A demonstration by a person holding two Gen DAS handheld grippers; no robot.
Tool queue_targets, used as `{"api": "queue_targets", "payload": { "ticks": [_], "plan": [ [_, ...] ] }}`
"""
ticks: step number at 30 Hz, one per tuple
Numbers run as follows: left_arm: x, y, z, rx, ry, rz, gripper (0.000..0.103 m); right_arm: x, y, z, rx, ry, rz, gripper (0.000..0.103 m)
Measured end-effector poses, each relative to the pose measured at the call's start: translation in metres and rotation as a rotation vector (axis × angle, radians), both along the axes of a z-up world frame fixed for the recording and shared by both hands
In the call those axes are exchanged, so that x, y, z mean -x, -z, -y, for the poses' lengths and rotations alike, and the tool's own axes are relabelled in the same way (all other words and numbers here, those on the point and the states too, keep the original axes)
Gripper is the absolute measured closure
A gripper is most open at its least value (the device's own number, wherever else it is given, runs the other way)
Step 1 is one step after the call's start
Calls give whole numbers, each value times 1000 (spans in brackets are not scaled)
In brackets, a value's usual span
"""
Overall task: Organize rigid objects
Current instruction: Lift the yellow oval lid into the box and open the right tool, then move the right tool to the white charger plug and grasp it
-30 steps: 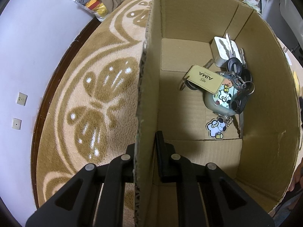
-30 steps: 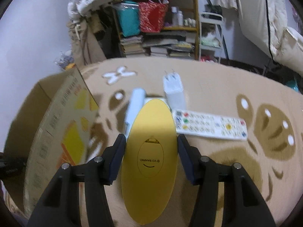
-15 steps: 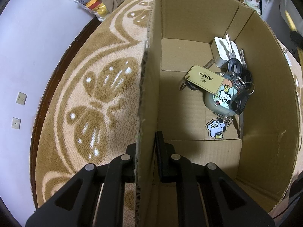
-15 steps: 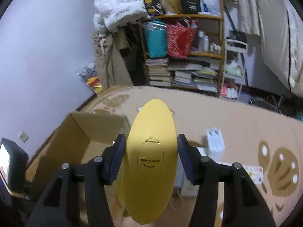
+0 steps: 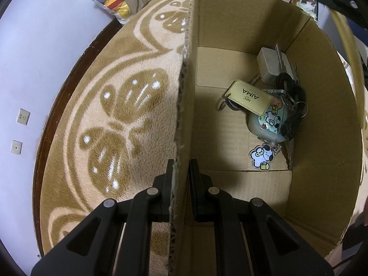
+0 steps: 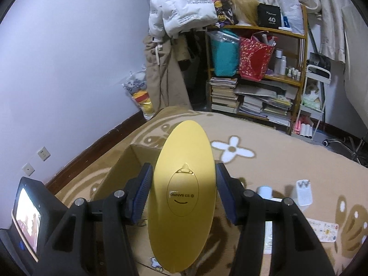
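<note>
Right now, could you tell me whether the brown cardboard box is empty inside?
No, the brown cardboard box holds a white charger block and a bunch of keys with cartoon keychains on its floor.

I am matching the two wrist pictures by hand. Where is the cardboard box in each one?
Left wrist: the cardboard box fills the centre and right; the left claw is shut on its near wall.
Right wrist: the cardboard box lies low, left of centre, behind the yellow oval object in the right claw.
Shared landmark: the bag of plush toys by the wall.
</note>
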State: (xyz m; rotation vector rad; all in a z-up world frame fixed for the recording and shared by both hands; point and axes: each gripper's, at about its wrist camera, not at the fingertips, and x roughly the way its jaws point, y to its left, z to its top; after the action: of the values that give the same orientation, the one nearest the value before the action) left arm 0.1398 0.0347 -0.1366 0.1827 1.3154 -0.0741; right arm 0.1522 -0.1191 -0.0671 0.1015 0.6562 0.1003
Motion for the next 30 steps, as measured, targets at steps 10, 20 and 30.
{"api": "queue_targets", "payload": {
  "ticks": [10, 20, 30],
  "plan": [
    [-1, 0, -2, 5, -3, -5, 92, -6, 11, 1, -61, -8, -24, 44],
    [-1, 1, -2, 2, -2, -4, 91, -5, 10, 3, -61, 0, -22, 44],
    [-2, 2, -1, 2, -3, -5, 91, 4, -6, 17, -46, 23, 22, 37]
  ]
}}
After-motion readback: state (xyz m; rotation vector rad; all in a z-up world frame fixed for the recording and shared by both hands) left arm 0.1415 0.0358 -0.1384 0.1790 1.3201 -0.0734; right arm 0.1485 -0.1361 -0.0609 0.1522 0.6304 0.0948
